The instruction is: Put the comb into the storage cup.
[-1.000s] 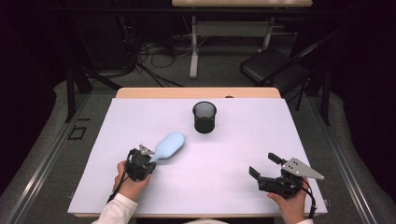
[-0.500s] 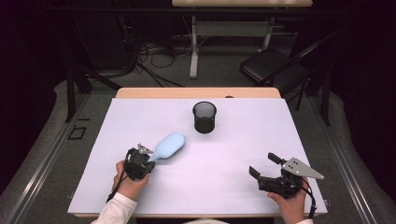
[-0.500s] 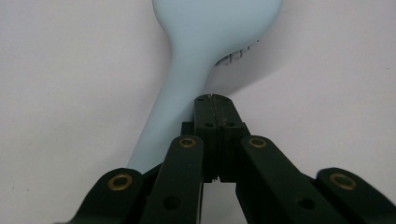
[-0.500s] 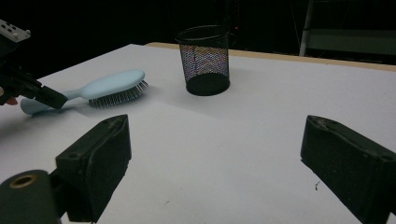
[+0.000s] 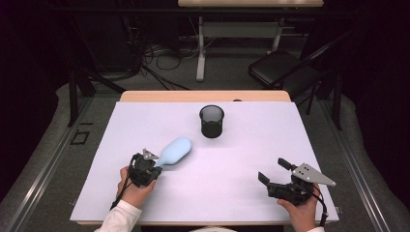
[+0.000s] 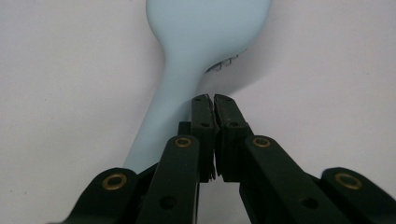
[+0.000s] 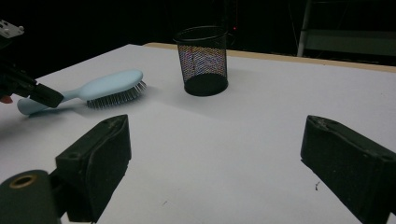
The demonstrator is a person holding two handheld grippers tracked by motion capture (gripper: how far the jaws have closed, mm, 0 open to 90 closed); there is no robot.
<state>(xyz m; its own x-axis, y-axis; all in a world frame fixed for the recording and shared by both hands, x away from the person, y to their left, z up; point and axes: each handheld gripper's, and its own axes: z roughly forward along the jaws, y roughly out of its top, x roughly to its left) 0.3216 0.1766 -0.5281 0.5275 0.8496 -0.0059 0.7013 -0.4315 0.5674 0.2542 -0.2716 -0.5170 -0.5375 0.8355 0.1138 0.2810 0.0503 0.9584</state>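
A light blue hairbrush (image 5: 175, 150) lies bristles down on the white table (image 5: 251, 145), left of centre, with its handle towards the person. My left gripper (image 5: 155, 169) rests at the handle's end. In the left gripper view its jaws (image 6: 214, 99) stand together, just opening by a hairline with nothing between them; the hairbrush (image 6: 205, 28) handle runs past them on the left. My right gripper (image 5: 273, 170) rests near the front right edge, open and empty. The right gripper view looks between its jaws (image 7: 217, 135) at the hairbrush (image 7: 112, 84) and the left gripper (image 7: 56, 99).
A black mesh cup (image 5: 212, 121) stands upright behind the table's centre, also seen as the mesh cup (image 7: 203, 60) to the right of the brush. Beyond the table are a dark chair (image 5: 280, 67), cables on the floor and a desk frame.
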